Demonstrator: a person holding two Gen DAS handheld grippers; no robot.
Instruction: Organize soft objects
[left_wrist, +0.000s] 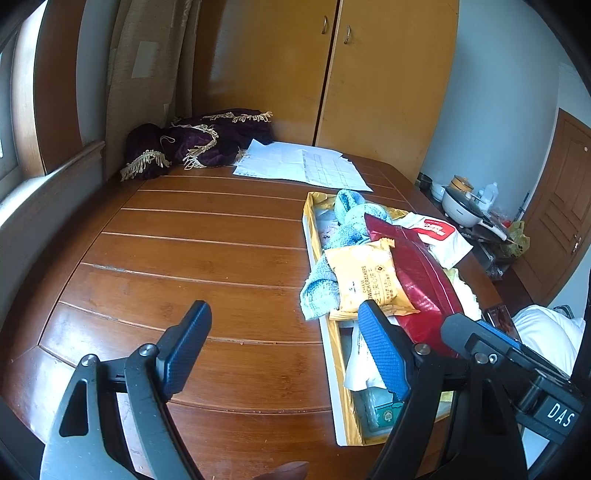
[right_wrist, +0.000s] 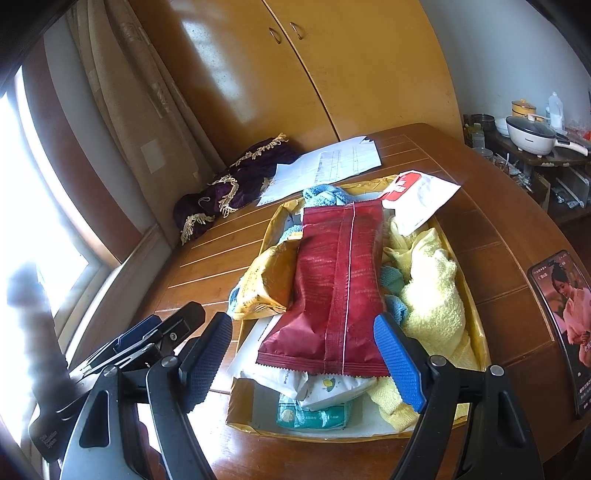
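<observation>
A shallow yellow cardboard box (right_wrist: 476, 314) on the wooden table holds a heap. On top lies a long red snack packet (right_wrist: 340, 288), with a yellow cracker packet (right_wrist: 266, 280) to its left and a yellow towel (right_wrist: 432, 295) to its right. A blue knitted cloth (right_wrist: 323, 195) lies at the far end and a teal wipes pack (right_wrist: 314, 413) at the near end. My right gripper (right_wrist: 306, 362) is open, its pads either side of the red packet's near end without touching. My left gripper (left_wrist: 286, 349) is open over bare table, left of the box (left_wrist: 334, 354).
A purple fringed cloth (left_wrist: 199, 140) and loose papers (left_wrist: 303, 166) lie at the table's far side before a wardrobe. A phone (right_wrist: 565, 325) rests right of the box. A side table with a cooker (right_wrist: 532, 133) stands at the far right.
</observation>
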